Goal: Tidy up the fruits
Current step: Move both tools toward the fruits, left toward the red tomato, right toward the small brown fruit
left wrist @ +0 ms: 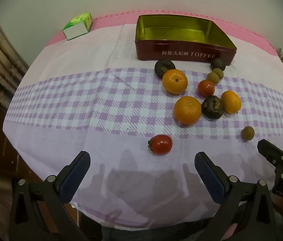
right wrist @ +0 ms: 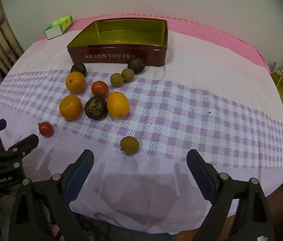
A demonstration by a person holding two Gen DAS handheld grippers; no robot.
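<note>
Both the left gripper (left wrist: 142, 165) and right gripper (right wrist: 140, 161) hover with jaws wide and empty at the frame's bottom, the fruits (left wrist: 187, 110) scattered mid-frame on the desk (left wrist: 81, 100) below the toffee tin (left wrist: 183, 38).

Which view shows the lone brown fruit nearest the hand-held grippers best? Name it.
Right wrist: the lone brown fruit sits near centre, large and unobstructed. Left wrist shows it smaller, near the right edge.

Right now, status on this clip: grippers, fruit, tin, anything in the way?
Left gripper open, empty. Right gripper open, empty. Red rectangular toffee tin empty; oranges, tomatoes, dark and small brown fruits all loose on the checked cloth. Nothing blocking the tin.
</note>
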